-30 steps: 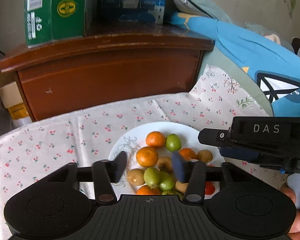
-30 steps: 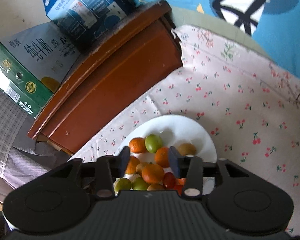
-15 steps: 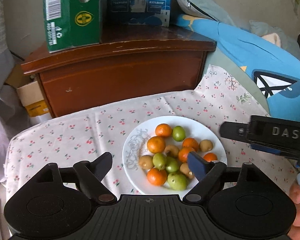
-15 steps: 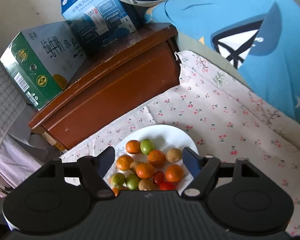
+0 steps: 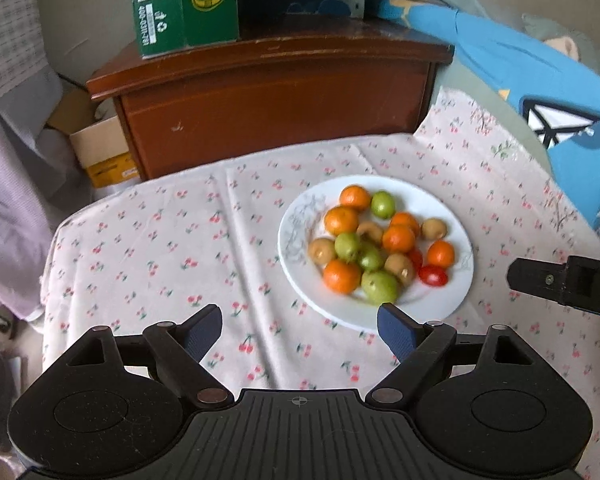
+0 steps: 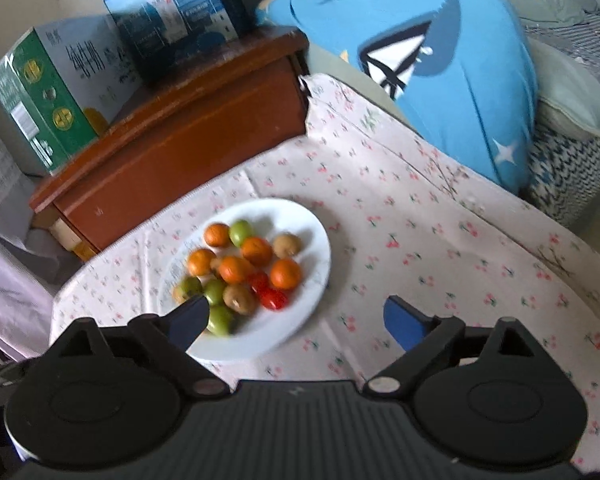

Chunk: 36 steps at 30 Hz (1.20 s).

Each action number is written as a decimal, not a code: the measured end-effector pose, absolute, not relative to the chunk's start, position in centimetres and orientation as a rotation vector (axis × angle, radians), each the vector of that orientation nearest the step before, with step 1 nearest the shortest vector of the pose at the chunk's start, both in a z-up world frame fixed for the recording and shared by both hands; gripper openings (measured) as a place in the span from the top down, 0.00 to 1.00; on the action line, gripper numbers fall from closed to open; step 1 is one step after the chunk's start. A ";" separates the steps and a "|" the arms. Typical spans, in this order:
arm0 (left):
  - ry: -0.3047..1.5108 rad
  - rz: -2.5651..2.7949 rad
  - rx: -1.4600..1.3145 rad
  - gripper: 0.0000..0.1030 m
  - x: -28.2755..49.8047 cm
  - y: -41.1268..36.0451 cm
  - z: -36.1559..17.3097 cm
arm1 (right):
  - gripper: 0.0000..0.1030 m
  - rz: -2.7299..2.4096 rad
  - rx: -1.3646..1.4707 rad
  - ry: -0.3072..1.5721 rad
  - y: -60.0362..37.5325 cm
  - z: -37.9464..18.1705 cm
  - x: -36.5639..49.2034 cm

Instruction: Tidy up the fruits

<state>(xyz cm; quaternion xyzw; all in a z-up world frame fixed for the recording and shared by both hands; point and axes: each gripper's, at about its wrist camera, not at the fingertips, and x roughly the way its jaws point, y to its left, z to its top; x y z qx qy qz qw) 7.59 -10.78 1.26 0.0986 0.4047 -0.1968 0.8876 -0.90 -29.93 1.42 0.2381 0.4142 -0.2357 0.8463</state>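
The left gripper (image 5: 300,330) is hovering over the cherry-print cloth (image 5: 172,248), its jaws opening with nothing between them. The white plate (image 5: 300,216) is holding the fruits (image 5: 380,240) at the cloth's middle. The right gripper (image 6: 296,320) is hanging above the plate's near edge, its jaws also opening, gripping nothing.
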 end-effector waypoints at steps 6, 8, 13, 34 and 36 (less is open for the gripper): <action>0.872 -0.385 0.184 0.14 7.5 -10.3 0.7 | 0.06 -0.527 0.455 0.938 -29.4 0.8 -1.1; 0.878 -0.377 0.181 0.13 7.6 -10.2 0.6 | 0.05 -0.530 0.440 0.946 -29.3 0.6 -0.9; 0.892 -0.358 0.180 0.13 8.1 -10.3 0.3 | 0.04 -0.537 0.406 0.975 -29.0 0.1 -0.4; 0.975 -0.279 0.173 0.13 9.5 -11.3 -1.8 | 0.03 -0.564 0.285 1.062 -27.9 -2.4 2.0; 0.957 -0.267 0.195 0.13 9.4 -11.4 -1.7 | 0.03 -0.562 0.275 1.065 -27.8 -2.5 2.2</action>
